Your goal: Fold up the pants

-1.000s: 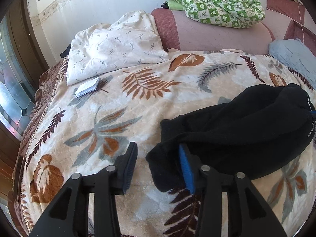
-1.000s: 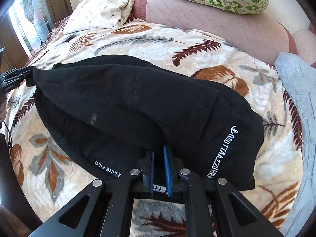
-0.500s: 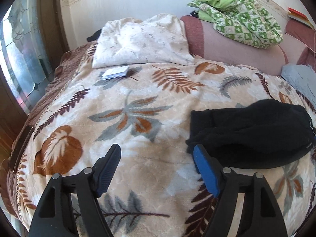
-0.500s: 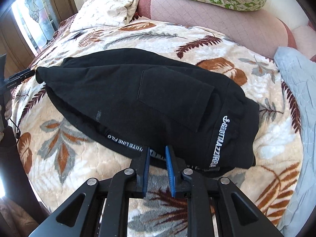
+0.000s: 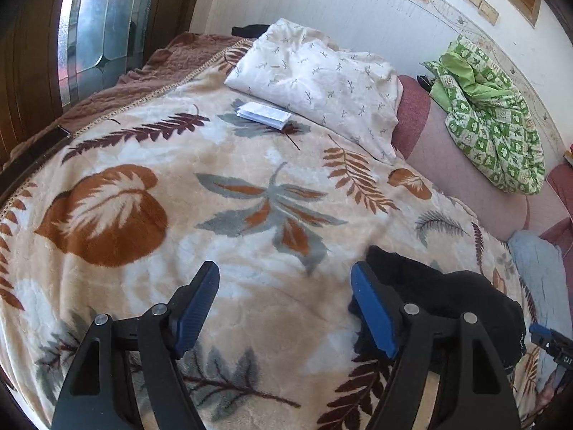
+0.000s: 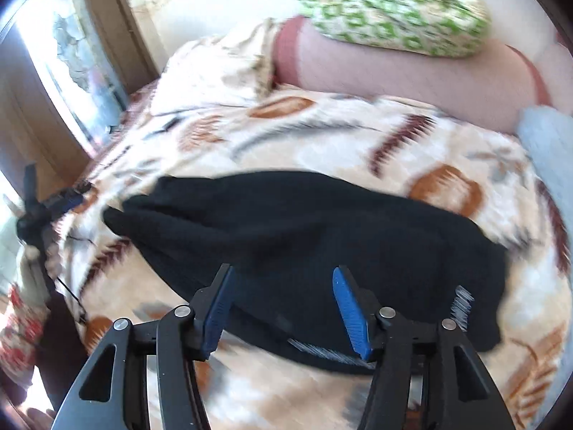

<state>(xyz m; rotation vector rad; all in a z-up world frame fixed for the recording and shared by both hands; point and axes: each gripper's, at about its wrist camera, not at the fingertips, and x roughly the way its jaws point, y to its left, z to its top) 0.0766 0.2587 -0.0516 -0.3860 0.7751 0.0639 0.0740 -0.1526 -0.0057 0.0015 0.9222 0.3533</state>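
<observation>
Your left gripper (image 5: 284, 304) has its fingers spread wide, and there is nothing between them. Under the gap you see only the leaf blanket (image 5: 118, 211) on the bed. The black pants (image 5: 451, 297) lie folded on that blanket. In your left view they sit just behind the right blue finger pad, which hides one edge of them, so you cannot tell if the pad touches the cloth.

Your right gripper (image 6: 281, 304) is opening its fingers right now. The pants (image 6: 304, 222) show behind the gap, but the pads do not press on them. This view is blurry. The pants stretch from the left side to the right side of the bed, with white letters near the front edge that are too smeared to read.

Far up the bed there is a white pillow (image 5: 315, 82) with tiny sprigs on it. A small folded paper (image 5: 264, 114) lies just in front of the pillow. A green and white checked blanket (image 5: 490, 122) is heaped on the pink bed end (image 5: 465, 165). A light blue cloth (image 5: 537, 272) lies at the right edge of the bed, near the pants. A window with patterned glass (image 5: 96, 25) stands on the left.
</observation>
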